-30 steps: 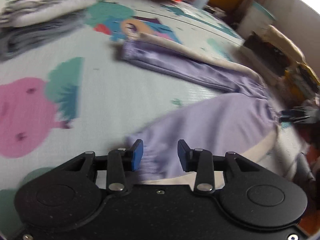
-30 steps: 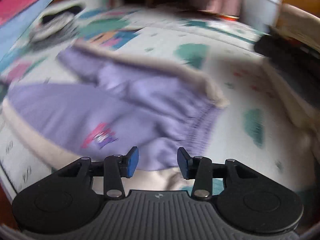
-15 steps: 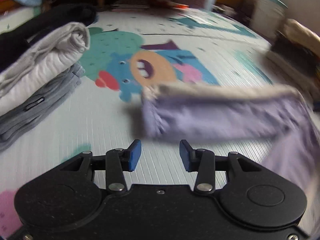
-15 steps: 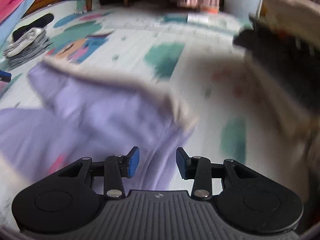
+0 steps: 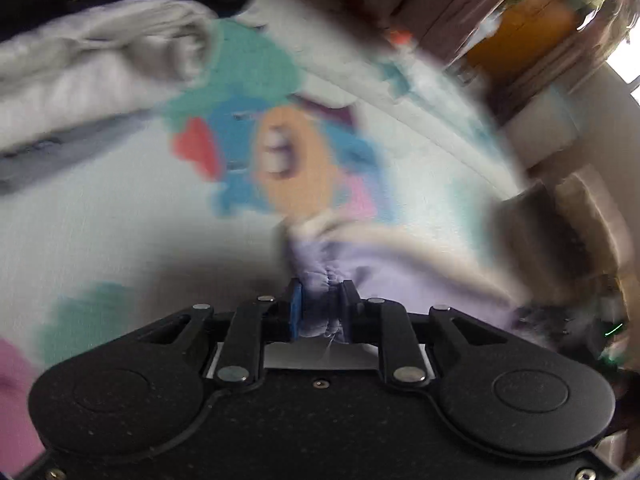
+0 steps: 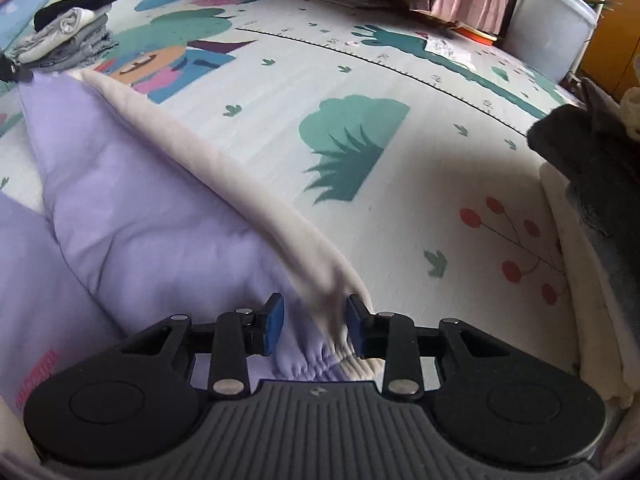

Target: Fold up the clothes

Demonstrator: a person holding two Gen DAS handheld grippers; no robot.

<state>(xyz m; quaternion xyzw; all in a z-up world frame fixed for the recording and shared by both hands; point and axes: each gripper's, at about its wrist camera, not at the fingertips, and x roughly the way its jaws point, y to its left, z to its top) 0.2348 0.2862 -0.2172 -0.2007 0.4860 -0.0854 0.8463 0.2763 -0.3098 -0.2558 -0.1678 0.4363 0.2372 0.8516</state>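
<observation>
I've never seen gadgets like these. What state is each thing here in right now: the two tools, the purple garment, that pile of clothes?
Left tool: shut on the purple garment's gathered cuff.
Right tool: open, straddling the garment's elastic hem, not gripping.
Purple garment: unfolded, spread on the mat, cream stripe showing.
Pile of clothes: folded and stacked.
Mat: lying flat under everything.

One lilac garment point(image 6: 152, 216) with a cream stripe lies on one cartoon-printed play mat point(image 6: 400, 216). At the mat's far left corner sits one pile of folded clothes point(image 6: 68, 36) — three or so pieces, hard to separate. One white tub point(image 6: 552, 24) stands past the mat's far right edge.
</observation>
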